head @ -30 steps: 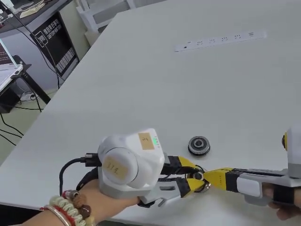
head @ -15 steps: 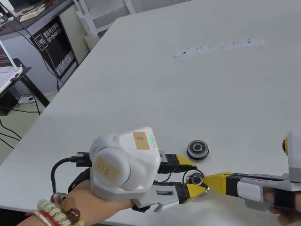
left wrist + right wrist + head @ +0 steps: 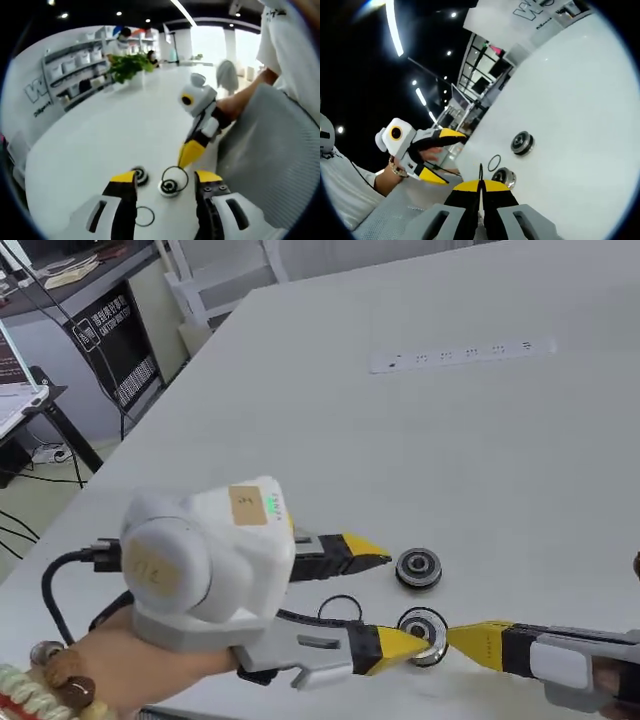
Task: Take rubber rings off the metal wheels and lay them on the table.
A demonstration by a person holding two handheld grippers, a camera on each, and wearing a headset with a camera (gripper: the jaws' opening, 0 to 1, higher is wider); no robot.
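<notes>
Rubber ring (image 3: 340, 598) now lies loose on the bench (image 3: 400, 440) beside the near wheel (image 3: 422, 626); your left tool (image 3: 405, 600) has let go, jaws wide. Right tool (image 3: 452, 636) stays pinched on a second ring (image 3: 175, 167) at that wheel: keep peeling.

Looks like an open-plan office or showroom. Large white table (image 3: 420, 440), with a power strip (image 3: 460, 353) near its far edge. Past the left edge: a desk (image 3: 25, 398) with trailing cables (image 3: 20, 510), a black barcode sign (image 3: 112, 335) and white chairs (image 3: 215, 280). Left gripper view: wall shelves (image 3: 75, 67), potted plant (image 3: 127, 66), recessed ceiling lights (image 3: 119, 13), big wall lettering (image 3: 36, 92).
</notes>
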